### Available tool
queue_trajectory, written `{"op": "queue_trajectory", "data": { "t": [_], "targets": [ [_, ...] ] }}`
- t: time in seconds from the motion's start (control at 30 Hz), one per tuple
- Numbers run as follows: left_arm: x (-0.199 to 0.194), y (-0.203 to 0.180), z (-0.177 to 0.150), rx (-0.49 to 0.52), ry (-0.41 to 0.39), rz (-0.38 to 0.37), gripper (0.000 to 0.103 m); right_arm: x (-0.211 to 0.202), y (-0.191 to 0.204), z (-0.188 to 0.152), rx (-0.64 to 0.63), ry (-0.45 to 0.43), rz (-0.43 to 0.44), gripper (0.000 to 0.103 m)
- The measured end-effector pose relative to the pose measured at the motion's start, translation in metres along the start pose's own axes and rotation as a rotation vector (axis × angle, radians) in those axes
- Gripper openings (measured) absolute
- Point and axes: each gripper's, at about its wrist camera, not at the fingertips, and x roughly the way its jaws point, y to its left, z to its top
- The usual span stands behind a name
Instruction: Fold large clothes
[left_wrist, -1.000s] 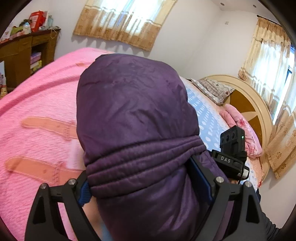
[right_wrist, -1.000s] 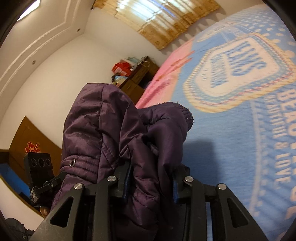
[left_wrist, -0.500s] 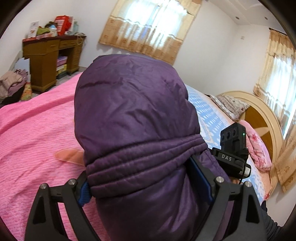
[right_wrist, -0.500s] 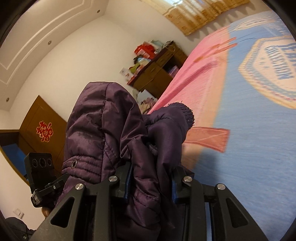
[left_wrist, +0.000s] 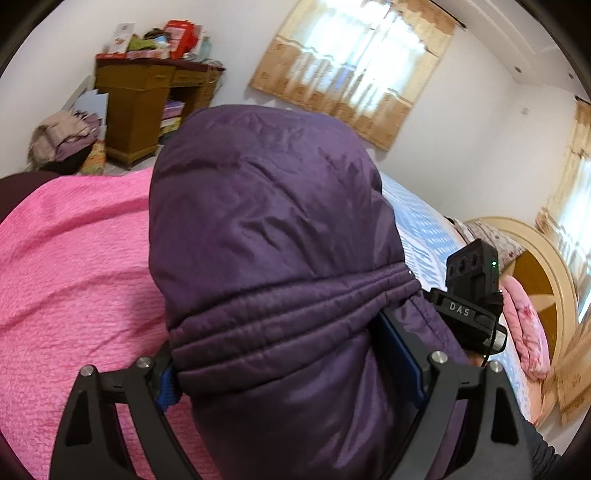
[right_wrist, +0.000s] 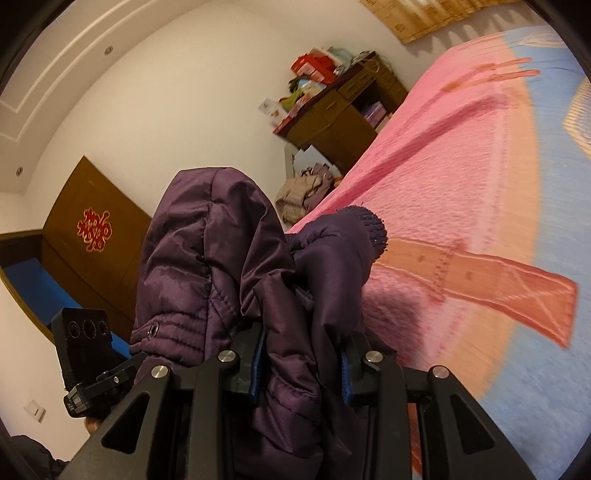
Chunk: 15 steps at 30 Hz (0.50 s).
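Note:
A dark purple padded jacket (left_wrist: 266, 229) fills the middle of the left wrist view, bunched up and held above the bed. My left gripper (left_wrist: 291, 354) is shut on a thick quilted fold of it. In the right wrist view the same jacket (right_wrist: 210, 251) bulges up in front, with a ribbed cuff (right_wrist: 369, 225) sticking out to the right. My right gripper (right_wrist: 301, 350) is shut on a bunched fold of the jacket. The right gripper's camera block (left_wrist: 472, 291) shows at the right of the left wrist view, close to the jacket.
The bed has a pink and blue blanket (left_wrist: 74, 266) with orange strap patterns (right_wrist: 480, 273). A brown wooden desk (left_wrist: 147, 99) with clutter stands by the wall, with a pile of clothes (left_wrist: 62, 136) beside it. The headboard (left_wrist: 546, 266) and pillows lie to the right.
Both grippers have swung with the jacket towards the foot of the bed: the views now show more of the pink end, the desk and the clothes pile. Both grips are unchanged.

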Motion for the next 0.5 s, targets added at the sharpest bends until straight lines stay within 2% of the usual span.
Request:
{"op": "queue_trajectory", "data": {
  "t": [0.3,0.5],
  "targets": [
    [-0.005,0.038,-0.001,-0.079,-0.018,0.024,0.092,0.042,0.02,0.007,-0.049,0.077,0.0,0.032],
    [-0.002,0.063,-0.013,-0.15,0.002,0.014,0.094,0.065,0.024,0.011,-0.057,0.12,-0.007,0.032]
  ]
}}
